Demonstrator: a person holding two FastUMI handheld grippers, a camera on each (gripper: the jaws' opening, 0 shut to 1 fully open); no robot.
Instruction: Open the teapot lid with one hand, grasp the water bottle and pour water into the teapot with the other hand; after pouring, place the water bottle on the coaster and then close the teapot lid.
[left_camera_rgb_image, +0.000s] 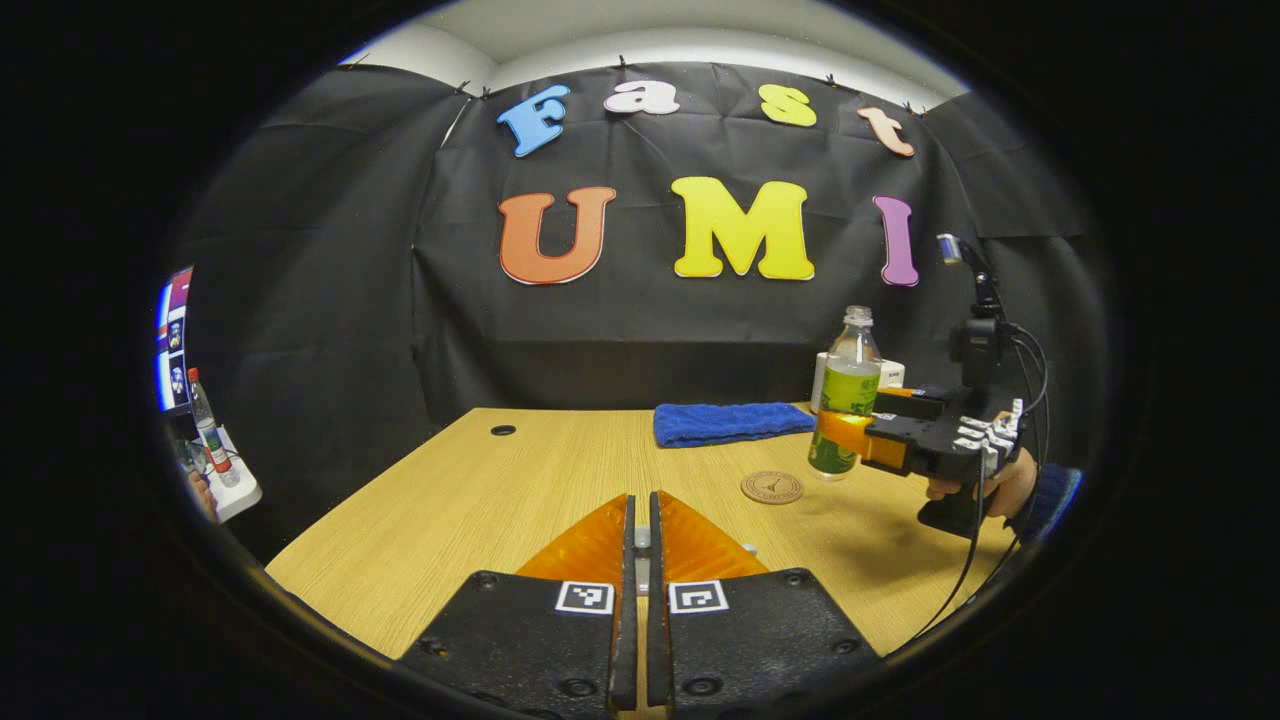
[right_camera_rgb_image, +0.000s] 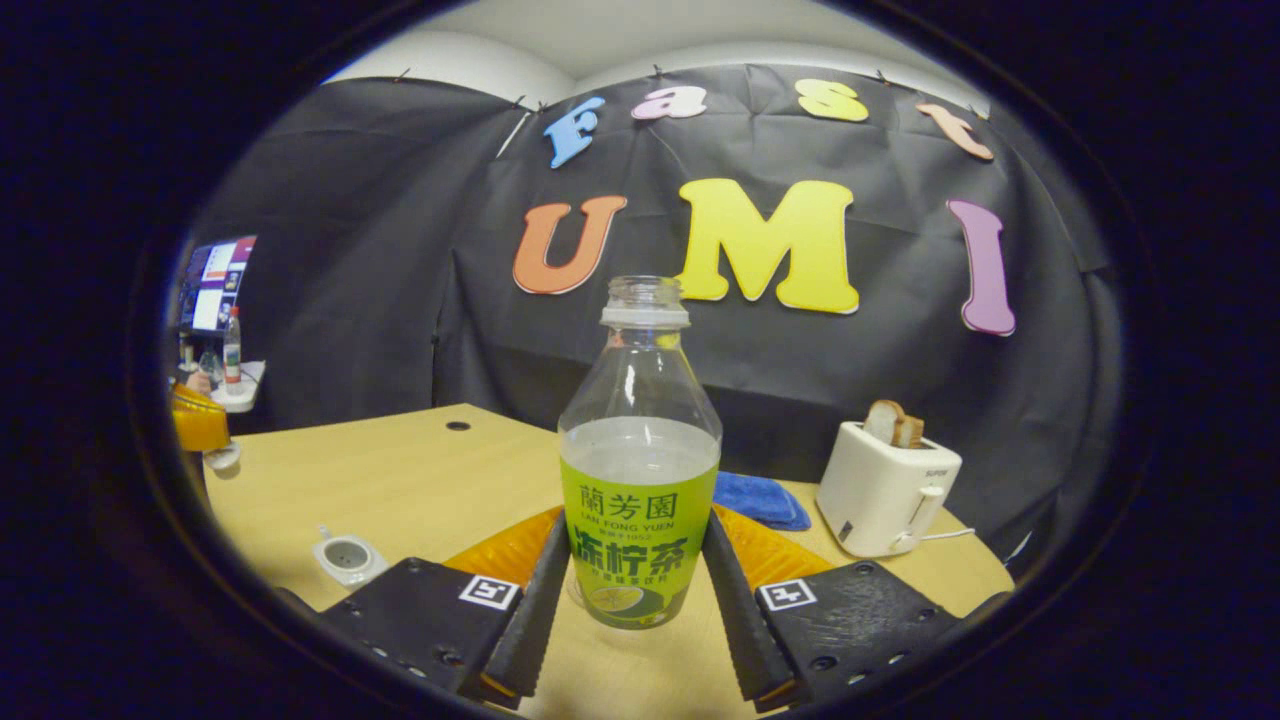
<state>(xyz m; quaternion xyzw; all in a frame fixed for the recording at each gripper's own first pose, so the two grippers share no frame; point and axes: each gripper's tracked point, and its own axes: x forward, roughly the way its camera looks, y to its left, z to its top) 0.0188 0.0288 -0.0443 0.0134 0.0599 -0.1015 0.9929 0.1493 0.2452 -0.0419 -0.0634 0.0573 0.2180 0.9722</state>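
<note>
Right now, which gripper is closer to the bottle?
The right one. The right gripper has the bottle between its two fingers, which press its sides. The left gripper is shut and sits back across the table, well apart from the bottle.

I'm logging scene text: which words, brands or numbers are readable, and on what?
water bottle: label print, not transcribed here.
toaster: small brand mark, too small to read.
coaster: centre emblem, too small to read.
screen: blurred, unreadable.
left gripper: square code tags, no words.
</note>
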